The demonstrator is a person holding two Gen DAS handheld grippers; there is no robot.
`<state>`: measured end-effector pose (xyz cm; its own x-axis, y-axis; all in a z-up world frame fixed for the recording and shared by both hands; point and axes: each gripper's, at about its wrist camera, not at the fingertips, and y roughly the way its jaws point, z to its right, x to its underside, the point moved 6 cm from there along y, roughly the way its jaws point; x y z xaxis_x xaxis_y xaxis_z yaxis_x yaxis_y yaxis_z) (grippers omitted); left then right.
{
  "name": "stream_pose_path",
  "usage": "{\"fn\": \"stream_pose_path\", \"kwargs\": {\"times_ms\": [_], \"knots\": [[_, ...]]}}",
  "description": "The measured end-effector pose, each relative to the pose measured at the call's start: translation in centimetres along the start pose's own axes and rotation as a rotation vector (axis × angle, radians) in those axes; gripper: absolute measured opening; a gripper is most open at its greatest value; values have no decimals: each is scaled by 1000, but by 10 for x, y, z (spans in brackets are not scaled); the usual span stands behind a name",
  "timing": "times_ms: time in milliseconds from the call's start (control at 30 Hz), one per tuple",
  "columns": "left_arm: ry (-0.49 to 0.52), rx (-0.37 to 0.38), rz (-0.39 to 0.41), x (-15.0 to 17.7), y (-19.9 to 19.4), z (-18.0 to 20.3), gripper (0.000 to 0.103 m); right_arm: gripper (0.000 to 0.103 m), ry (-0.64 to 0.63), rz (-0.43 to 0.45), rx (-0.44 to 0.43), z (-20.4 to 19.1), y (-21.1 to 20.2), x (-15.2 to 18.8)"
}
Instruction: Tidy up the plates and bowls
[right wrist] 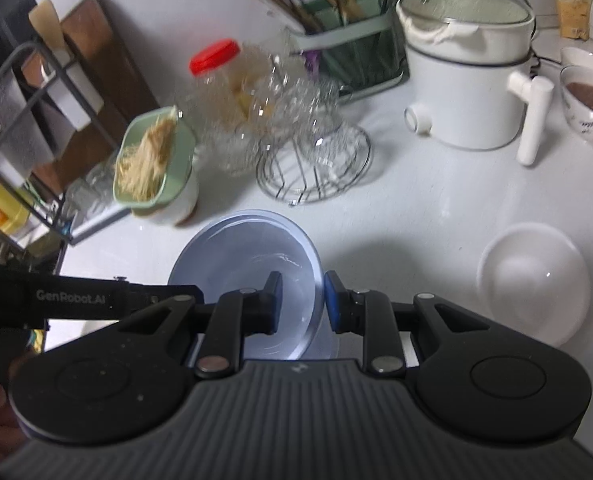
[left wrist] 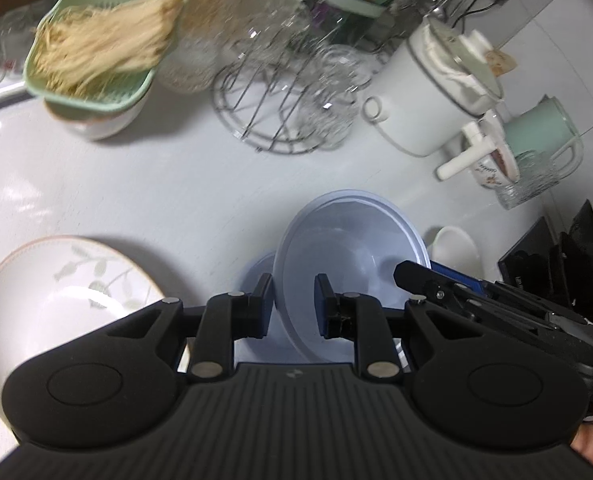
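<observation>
A pale blue bowl [left wrist: 352, 252] is held tilted above the white counter, with a second blue dish [left wrist: 256, 276] under it. My left gripper [left wrist: 294, 300] straddles the bowl's left rim, jaws a little apart around it. My right gripper [right wrist: 300, 300] straddles the opposite rim of the same bowl [right wrist: 240, 256], also with a narrow gap. The right gripper's arm shows at the right of the left wrist view [left wrist: 476, 292]. A white plate with a leaf pattern [left wrist: 64, 292] lies left. A small white bowl [right wrist: 536, 280] sits right.
A green strainer of noodles on a white bowl [left wrist: 100, 48], a wire rack with glass bowls [left wrist: 288, 92], a white electric pot [right wrist: 468, 80], a utensil holder [right wrist: 348, 36], a red-lidded jar [right wrist: 216, 60] and a metal shelf [right wrist: 20, 128] stand along the back.
</observation>
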<state>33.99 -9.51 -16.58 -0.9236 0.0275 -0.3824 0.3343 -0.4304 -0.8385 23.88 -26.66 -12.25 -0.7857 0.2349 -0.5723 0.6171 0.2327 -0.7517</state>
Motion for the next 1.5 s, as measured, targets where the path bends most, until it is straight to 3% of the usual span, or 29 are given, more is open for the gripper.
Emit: {"fn": "stream_pose_path", "kwargs": {"times_ms": [300, 500, 600, 700, 1000, 1167, 1500], "knots": [[8, -49, -81, 15, 20, -11, 25, 26, -19, -68, 44, -3, 21, 22], [62, -94, -85, 14, 22, -12, 25, 27, 11, -82, 45, -1, 29, 33], [76, -113, -68, 6, 17, -12, 30, 28, -10, -64, 94, -3, 27, 31], [86, -105, -46, 1, 9, -10, 33, 37, -13, -42, 106, -1, 21, 26], [89, -61, 43, -10, -20, 9, 33, 37, -13, 56, 106, 3, -15, 10], [141, -29, 90, -11, -37, 27, 34, 37, -20, 98, 108, 0, -31, 6], [186, -31, 159, -6, -49, 45, 37, 37, -83, 160, 139, 0, -52, 0]]}}
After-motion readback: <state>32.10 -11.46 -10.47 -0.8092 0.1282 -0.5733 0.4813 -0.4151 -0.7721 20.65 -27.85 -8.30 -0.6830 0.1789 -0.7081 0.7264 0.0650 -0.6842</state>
